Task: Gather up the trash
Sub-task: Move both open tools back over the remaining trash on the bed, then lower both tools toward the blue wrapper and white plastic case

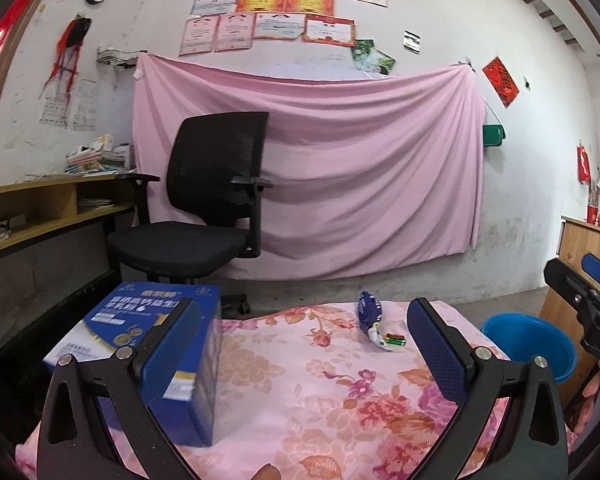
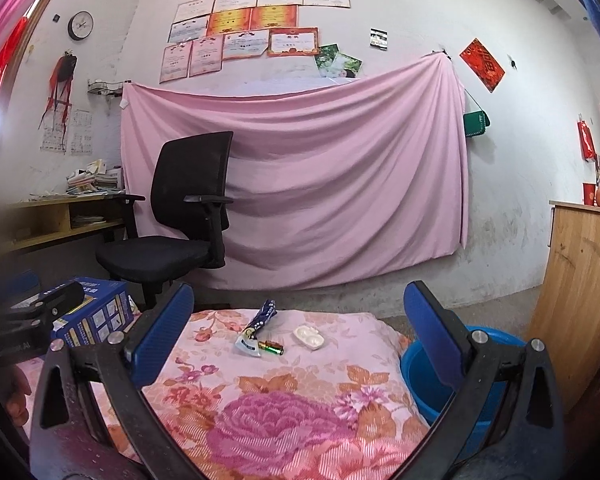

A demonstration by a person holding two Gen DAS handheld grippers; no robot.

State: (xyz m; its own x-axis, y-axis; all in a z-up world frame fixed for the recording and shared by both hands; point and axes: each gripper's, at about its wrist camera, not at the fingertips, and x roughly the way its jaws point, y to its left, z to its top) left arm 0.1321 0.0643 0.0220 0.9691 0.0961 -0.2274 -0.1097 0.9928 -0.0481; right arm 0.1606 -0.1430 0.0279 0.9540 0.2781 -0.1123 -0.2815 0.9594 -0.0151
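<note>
On the floral cloth lie a crumpled blue and white wrapper, a green battery and a small white two-well case. The wrapper and battery also show in the left wrist view. A blue bin stands at the right, also seen in the left wrist view. My left gripper is open and empty, its left finger against a blue box. My right gripper is open and empty, short of the trash.
A black office chair stands beyond the table before a pink sheet. A wooden shelf with books is at the left, a wooden cabinet at the right. The blue box sits at the table's left edge.
</note>
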